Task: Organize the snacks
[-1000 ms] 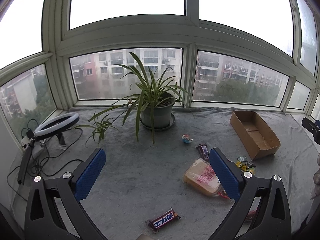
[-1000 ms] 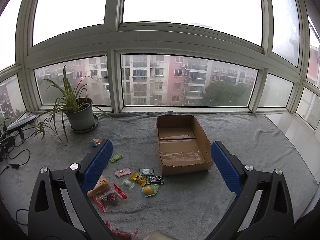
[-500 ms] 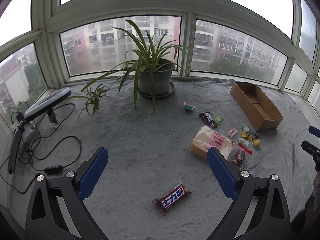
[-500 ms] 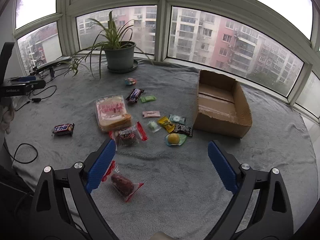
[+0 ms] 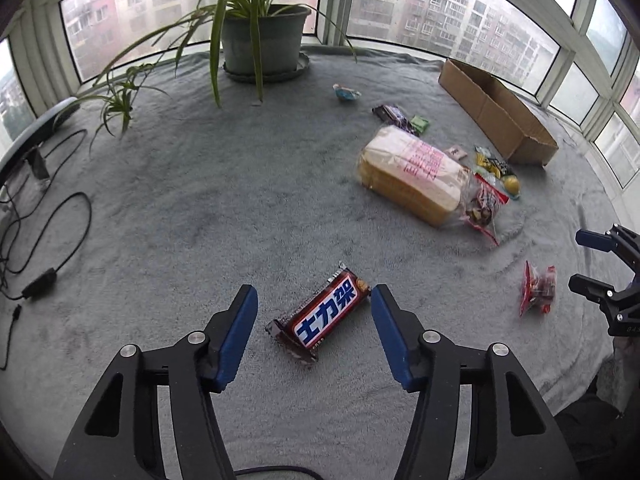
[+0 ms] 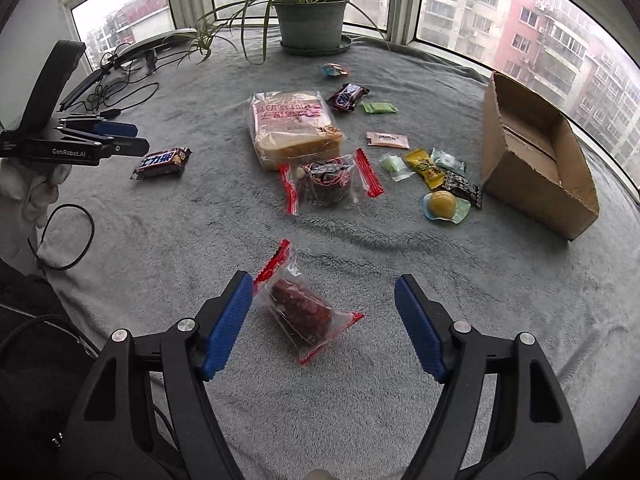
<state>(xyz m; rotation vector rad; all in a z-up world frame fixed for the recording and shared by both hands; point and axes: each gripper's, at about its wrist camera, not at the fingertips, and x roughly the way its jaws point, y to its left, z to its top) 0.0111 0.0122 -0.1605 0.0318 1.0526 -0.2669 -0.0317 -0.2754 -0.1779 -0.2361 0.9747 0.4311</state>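
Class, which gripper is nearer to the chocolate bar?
Left. The left gripper straddles the chocolate bar, jaws closing, not yet gripping. The right gripper is off to its right, over a red-edged snack bag.

A matt grey fleecy blanket [image 6: 400,360] covers the sill, its nap brushed into swirls. The chocolate bar [image 5: 320,316] has a glossy brown wrapper. The bread loaf [image 6: 294,124] sits in clear shiny film, as does the near red-edged snack pouch [image 6: 308,312]. The far-right box [image 6: 540,160] is plain matt corrugated cardboard. Gripper pads [image 5: 236,332] look like ribbed blue rubber or plastic on matt black plastic arms.
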